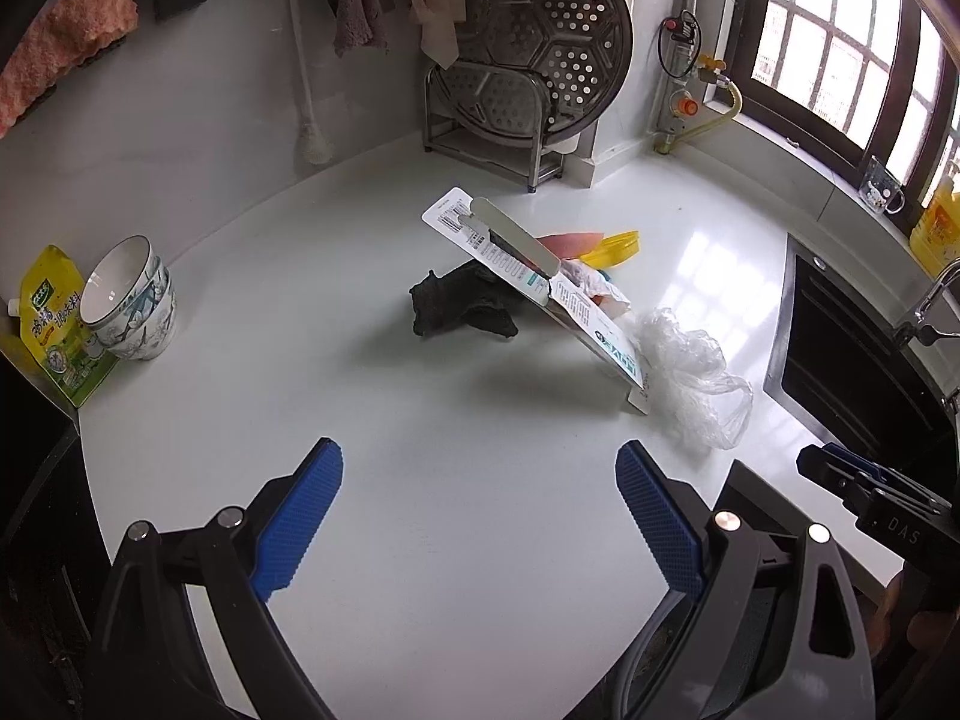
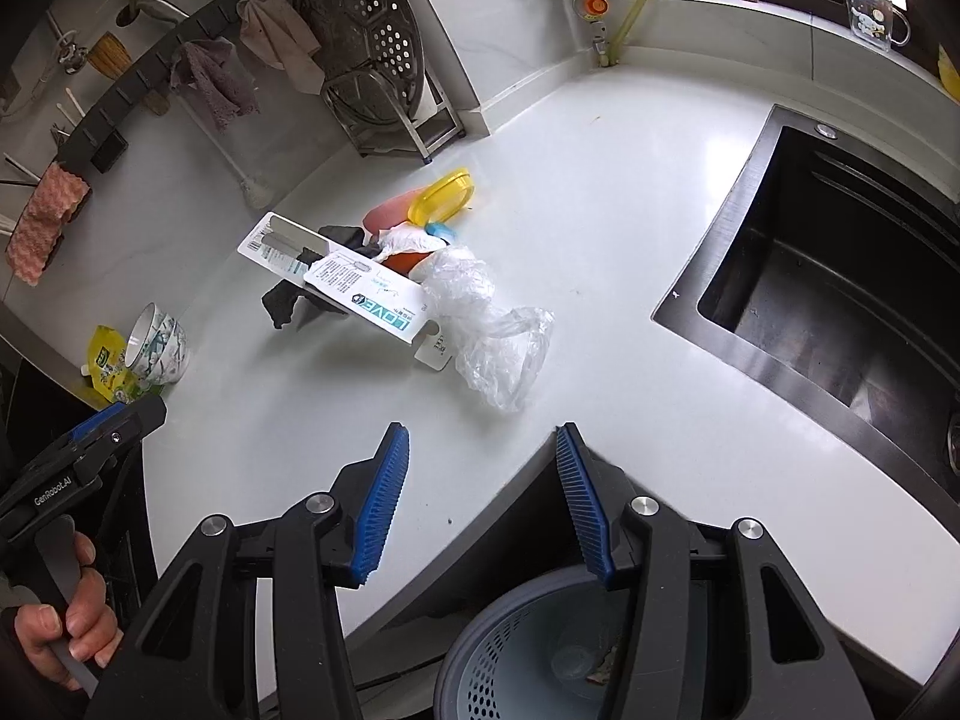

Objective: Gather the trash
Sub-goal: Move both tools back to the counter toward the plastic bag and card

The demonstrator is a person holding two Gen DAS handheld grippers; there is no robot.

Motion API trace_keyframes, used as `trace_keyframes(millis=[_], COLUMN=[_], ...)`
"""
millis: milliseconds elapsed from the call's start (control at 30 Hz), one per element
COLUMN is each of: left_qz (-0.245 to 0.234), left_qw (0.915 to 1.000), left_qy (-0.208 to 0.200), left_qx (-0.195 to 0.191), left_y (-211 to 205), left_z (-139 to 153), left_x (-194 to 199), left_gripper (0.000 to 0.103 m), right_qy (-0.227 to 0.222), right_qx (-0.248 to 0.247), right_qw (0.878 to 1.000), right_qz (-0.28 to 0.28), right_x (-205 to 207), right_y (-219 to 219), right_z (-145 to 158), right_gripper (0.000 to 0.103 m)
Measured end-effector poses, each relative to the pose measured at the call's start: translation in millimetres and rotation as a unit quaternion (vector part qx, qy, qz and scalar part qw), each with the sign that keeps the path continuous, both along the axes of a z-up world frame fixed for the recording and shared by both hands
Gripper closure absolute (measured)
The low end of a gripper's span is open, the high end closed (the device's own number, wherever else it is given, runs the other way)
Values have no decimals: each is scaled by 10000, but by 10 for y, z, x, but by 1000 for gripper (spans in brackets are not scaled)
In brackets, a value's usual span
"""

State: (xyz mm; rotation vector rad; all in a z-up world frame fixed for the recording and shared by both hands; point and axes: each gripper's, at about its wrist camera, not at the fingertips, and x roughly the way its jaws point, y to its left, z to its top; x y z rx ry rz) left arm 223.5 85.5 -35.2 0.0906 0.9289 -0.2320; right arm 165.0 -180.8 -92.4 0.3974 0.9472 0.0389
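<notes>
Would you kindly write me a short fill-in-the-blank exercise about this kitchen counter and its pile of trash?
1. The crumpled clear plastic bag lies on the white ____.
2. Both the left gripper and the right gripper stand ____, holding nothing.
3. The lid at the far end of the trash pile is ____ in colour.
4. The stacked bowls stand beside a yellow-green ____.

Missing words: counter; open; yellow; pouch

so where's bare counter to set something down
Bare white counter lies between the trash pile and the sink, and between the stacked bowls and the black rag. Crowded around the packaging card and plastic bag.
</notes>
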Motion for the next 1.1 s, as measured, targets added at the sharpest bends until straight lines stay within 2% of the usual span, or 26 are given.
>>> trace_keyframes(millis=[233, 333, 633, 1100], left_qz=[-132, -208, -451, -400], left_qw=[9998, 9996, 9986, 9981], left_qy=[103, 160, 275, 432], left_qx=[-55, -45, -2, -154], left_y=[-21, -62, -194, -244], left_z=[-136, -196, -345, -485], left_x=[335, 442, 643, 870], left_gripper=[12, 12, 12, 12], right_qy=[52, 34, 75, 295], right_qx=[-138, -205, -284, -334], right_qw=[9999, 9998, 9996, 9988], right_qz=[-85, -60, 7, 201], right_x=[333, 462, 810, 1182], right_y=[25, 47, 86, 189], right_z=[-83, -103, -207, -459], right_gripper=[52, 48, 46, 46])
